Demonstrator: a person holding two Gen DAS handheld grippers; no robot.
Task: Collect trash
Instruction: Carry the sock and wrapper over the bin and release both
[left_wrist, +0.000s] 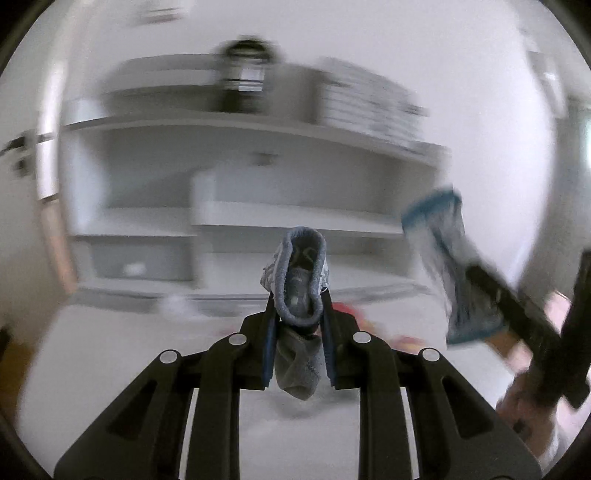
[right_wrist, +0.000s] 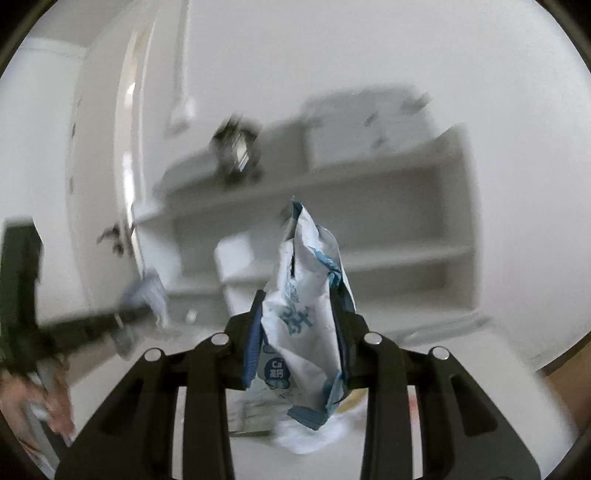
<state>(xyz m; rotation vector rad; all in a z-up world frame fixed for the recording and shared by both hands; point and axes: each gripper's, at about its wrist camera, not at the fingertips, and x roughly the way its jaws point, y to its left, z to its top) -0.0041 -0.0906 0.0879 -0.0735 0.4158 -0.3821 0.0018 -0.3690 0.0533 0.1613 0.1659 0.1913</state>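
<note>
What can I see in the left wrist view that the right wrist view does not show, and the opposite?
Only the left wrist view shows the grey sock up close, pinched in the left gripper. Only the right wrist view shows the print on the white and blue wrapper, clamped in the right gripper, with litter beneath it. Both show the white shelf unit, blurred, and the other gripper's load.

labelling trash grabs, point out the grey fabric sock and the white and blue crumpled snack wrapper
grey fabric sock (left_wrist: 300, 291), left wrist view, its open cuff
white and blue crumpled snack wrapper (right_wrist: 303, 306), right wrist view, its printed middle
</note>
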